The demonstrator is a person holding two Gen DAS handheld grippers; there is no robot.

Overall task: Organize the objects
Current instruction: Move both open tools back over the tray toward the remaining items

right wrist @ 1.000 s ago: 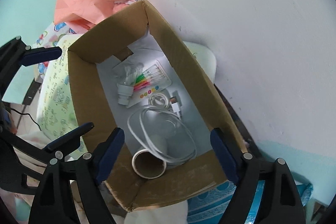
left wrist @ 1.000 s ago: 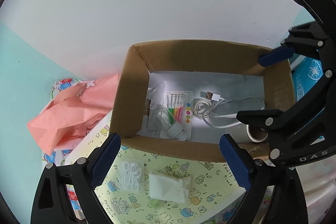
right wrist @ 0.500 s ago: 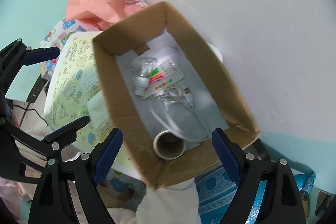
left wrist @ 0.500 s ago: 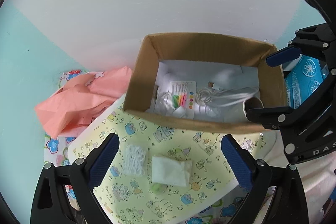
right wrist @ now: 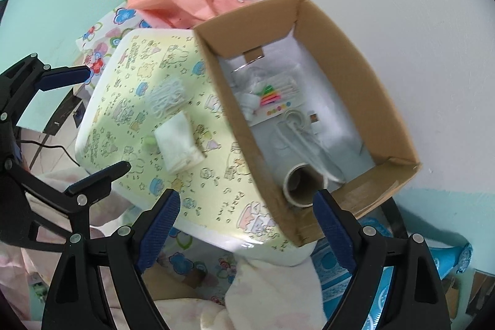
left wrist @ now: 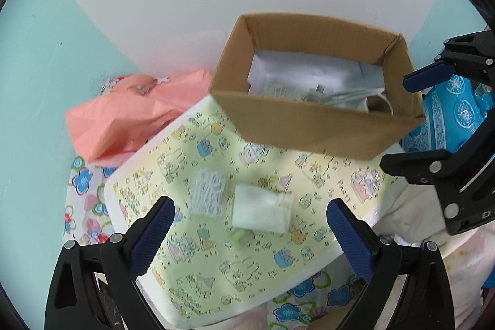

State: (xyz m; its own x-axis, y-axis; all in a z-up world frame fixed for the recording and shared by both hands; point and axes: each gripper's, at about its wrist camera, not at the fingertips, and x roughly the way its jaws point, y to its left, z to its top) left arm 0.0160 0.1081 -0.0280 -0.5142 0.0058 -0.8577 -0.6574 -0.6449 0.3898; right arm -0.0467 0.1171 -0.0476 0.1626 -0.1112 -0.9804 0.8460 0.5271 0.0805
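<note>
Pulled back from over the cardboard box (left wrist: pixel 315 126) since a second ago: then filling both views from directly above, now sitting at twelve to one o'clock in the left wrist view and at one to three o'clock in the right. Revealed by that retreat: far more of the yellow patterned cushion (left wrist: pixel 247 255) beside the box, with two loose items resting on it. Probably a shift from dropping things into the box toward fetching whatever is left outside it.

Left gripper (left wrist: pixel 250 232) wide open, empty, hovering above the cushion with the two items between and just beyond its blue pads. Right gripper (right wrist: pixel 247 221) likewise spread wide and holding nothing, opened only a hair further over the last second, poised over the near corner of the box.

Still to sort, by the look of it: a small clear packet of white loops (left wrist: pixel 208 195) at about eleven o'clock from the left gripper, and just beside it, at twelve, a folded white cloth (left wrist: pixel 261 212) with a small green object (left wrist: pixel 238 235) touching its near edge. Soft, thin and flat, all likely awkward to pinch.

Already inside the box: a coiled white cable (right wrist: pixel 304 141), a tape roll (right wrist: pixel 304 183) at the near end, and a card of coloured sticks (right wrist: pixel 273 99) further in. Behind the cushion, at ten o'clock, a crumpled pink sheet (left wrist: pixel 136 116).
</note>
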